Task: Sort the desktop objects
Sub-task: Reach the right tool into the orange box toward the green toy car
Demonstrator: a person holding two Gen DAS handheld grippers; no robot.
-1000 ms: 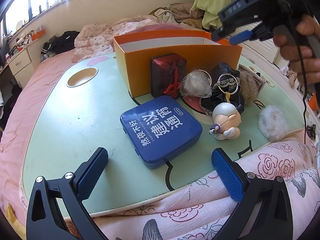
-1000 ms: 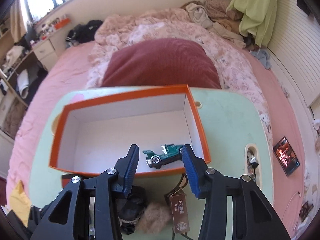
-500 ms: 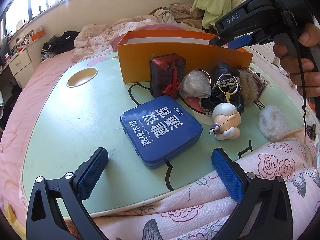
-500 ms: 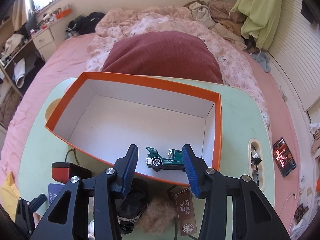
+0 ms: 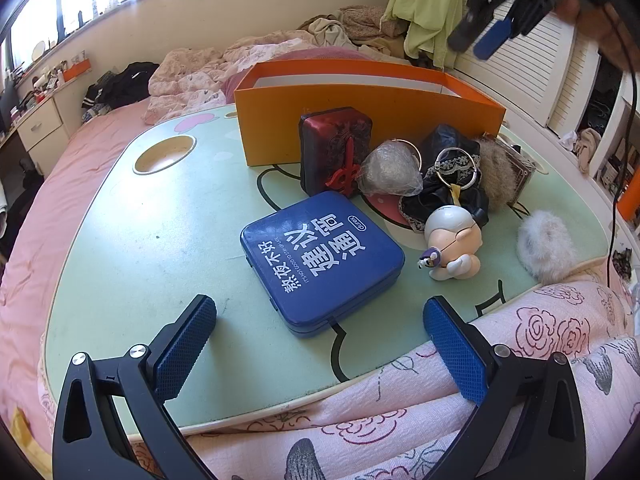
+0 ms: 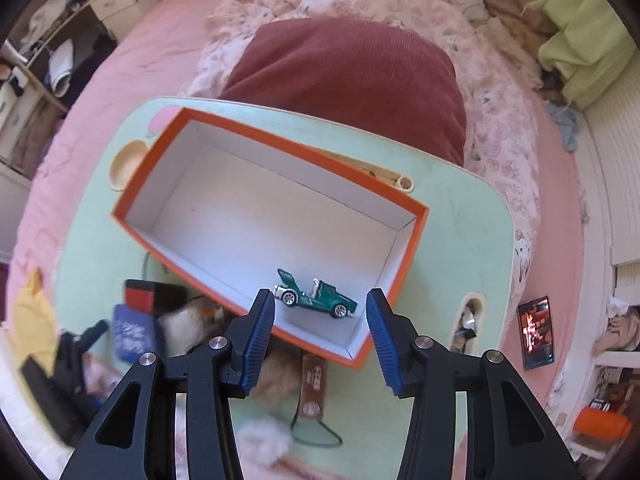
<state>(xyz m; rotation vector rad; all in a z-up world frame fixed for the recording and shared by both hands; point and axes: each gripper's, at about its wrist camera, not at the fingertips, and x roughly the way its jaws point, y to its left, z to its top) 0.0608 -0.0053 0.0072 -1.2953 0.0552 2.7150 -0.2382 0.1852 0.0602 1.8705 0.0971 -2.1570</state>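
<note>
Since a second ago the right gripper (image 6: 320,320) has lifted and rolled, so the orange box (image 6: 416,236) now sits skewed under it; the left gripper has not moved.

Left wrist view: the left gripper (image 5: 320,344) hangs over the near table (image 5: 120,232) edge, jaws spread wide and empty, just short of the blue tin (image 5: 320,258). It looks parked there for the next pick. Behind the tin, the red case (image 5: 336,148), dark pouch (image 5: 452,184), figurine (image 5: 452,244) and white puff (image 5: 546,246) are unsorted, outside the box.

Right wrist view: the right gripper points steeply down, jaws parted with nothing between them. The green car (image 6: 316,294) rests on the box floor by the near wall, well below the pads, apparently just dropped off.
</note>
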